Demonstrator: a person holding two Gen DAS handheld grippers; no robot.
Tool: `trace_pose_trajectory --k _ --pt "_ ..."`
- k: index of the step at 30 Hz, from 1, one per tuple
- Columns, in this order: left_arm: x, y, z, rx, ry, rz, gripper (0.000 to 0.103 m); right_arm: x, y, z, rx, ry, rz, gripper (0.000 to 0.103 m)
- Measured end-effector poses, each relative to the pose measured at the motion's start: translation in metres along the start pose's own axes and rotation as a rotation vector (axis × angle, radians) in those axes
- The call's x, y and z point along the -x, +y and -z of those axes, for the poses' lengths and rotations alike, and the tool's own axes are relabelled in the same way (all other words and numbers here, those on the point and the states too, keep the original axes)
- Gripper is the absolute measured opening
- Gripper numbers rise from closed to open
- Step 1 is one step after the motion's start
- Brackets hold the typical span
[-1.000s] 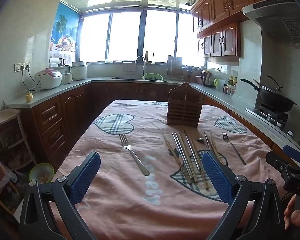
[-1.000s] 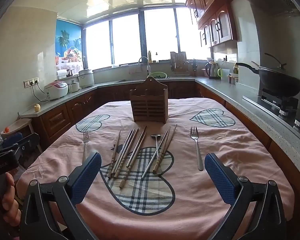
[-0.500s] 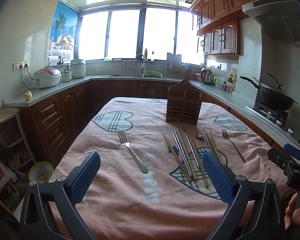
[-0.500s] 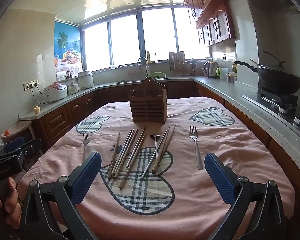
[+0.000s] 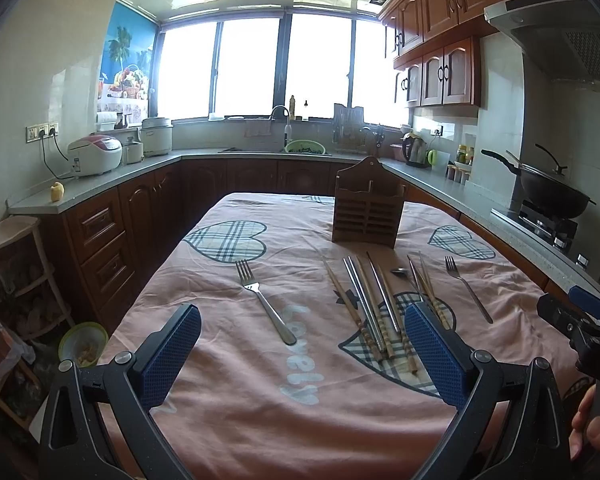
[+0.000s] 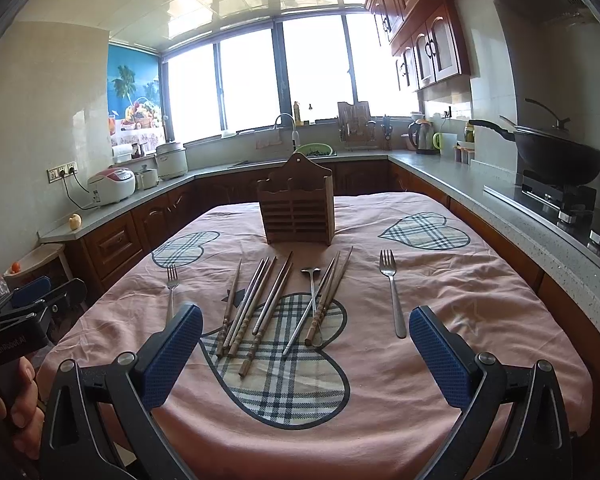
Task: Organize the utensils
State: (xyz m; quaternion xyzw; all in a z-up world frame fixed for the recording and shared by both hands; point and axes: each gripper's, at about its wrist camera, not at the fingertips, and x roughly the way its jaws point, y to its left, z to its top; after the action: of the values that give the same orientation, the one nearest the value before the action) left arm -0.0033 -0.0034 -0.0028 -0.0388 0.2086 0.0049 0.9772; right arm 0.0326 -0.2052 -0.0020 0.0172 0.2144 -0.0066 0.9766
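A wooden utensil holder [image 5: 366, 216] [image 6: 298, 208] stands upright on the far half of the table. In front of it lie several chopsticks [image 5: 370, 304] [image 6: 256, 304], a spoon [image 6: 314, 292] and two forks. One fork [image 5: 262, 296] [image 6: 172, 288] lies at the left, the other [image 5: 468, 288] [image 6: 392, 292] at the right. My left gripper [image 5: 302, 354] is open and empty above the near table edge, the left fork between its fingers. My right gripper [image 6: 306, 354] is open and empty, with the chopsticks ahead. Each gripper shows at the edge of the other's view.
The table wears a pink cloth [image 5: 260, 392] with plaid hearts. Counters ring the room: rice cookers [image 5: 94, 156] at left, sink [image 5: 284, 136] at the back, a wok on the stove [image 5: 552, 196] at right. A shelf and a bowl [image 5: 82, 342] stand on the floor at left.
Both cameras have risen and tilted slightly; the table scene sits a little lower in the frames. The utensils have not moved. Both grippers stay open.
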Motion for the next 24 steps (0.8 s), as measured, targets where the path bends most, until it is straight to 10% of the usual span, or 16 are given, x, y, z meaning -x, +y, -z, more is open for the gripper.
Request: trace_pose_trajectory --k 24 --pt "-0.0013 0.0006 0.0005 0.005 0.007 0.000 0.102 0.0018 0.0016 -0.0017 0.002 -0.008 -0.014 0.103"
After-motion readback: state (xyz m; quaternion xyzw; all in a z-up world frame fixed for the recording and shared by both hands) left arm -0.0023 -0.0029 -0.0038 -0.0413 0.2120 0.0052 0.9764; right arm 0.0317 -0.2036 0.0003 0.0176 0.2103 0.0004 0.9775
